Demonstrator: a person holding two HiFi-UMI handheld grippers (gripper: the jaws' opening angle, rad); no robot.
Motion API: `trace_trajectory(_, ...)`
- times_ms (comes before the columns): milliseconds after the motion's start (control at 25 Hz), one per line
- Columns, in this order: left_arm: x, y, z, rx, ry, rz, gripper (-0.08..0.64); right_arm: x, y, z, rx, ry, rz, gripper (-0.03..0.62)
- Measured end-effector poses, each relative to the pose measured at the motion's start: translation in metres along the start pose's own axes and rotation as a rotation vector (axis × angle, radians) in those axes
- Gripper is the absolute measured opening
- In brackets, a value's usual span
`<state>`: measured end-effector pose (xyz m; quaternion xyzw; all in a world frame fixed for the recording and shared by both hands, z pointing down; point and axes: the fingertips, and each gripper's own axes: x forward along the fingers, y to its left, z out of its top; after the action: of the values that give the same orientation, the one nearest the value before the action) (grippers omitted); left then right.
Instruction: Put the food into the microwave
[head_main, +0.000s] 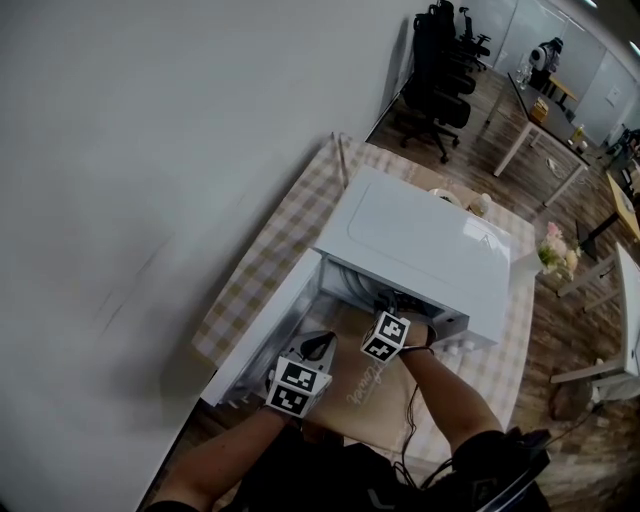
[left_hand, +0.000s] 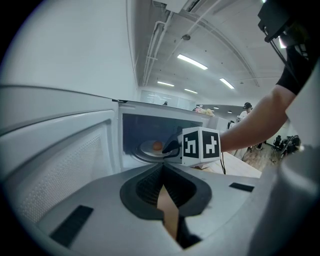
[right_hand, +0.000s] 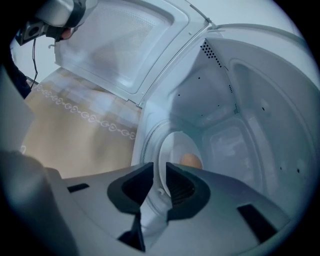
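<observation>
A white microwave (head_main: 420, 245) stands on the table with its door (head_main: 270, 330) swung open to the left. Inside, a white plate (right_hand: 172, 150) lies on the turntable and carries a small round orange-brown food item (right_hand: 191, 161). My right gripper (right_hand: 160, 172) reaches into the cavity; the plate's near rim stands between its jaws with a small gap on one side, so it is open. From the left gripper view, the plate (left_hand: 147, 149) and food (left_hand: 157, 145) show behind the right gripper (left_hand: 170, 147). My left gripper (left_hand: 162, 172) waits outside the opening, shut and empty.
A checked tablecloth (head_main: 260, 260) covers the table, with a brown mat (head_main: 370, 390) in front of the microwave. Flowers (head_main: 555, 255) stand at the right end. A plain wall runs along the left. Office chairs (head_main: 440, 80) and desks fill the room beyond.
</observation>
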<state>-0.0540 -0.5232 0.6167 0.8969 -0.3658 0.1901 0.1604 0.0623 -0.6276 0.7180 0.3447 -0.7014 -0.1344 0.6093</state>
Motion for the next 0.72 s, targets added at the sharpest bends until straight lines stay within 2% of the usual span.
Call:
trace_trajectory(400,-0.015,-0.01,0.012,-0.008,-0.052,0.036,0.008,-0.047,0.011,0.003,0.162,-0.108,-0.033,0.074)
trace_trajectory(560,-0.028,-0.023,0.017,-0.005,-0.077,0.054,0.008,-0.077,0.018,0.007,0.217,-0.164,0.002,0.04)
trace_trajectory(720,-0.04,-0.039,0.02,0.004,-0.093,0.069,0.008,-0.113,0.02,0.013,0.299,-0.234,0.013,0.034)
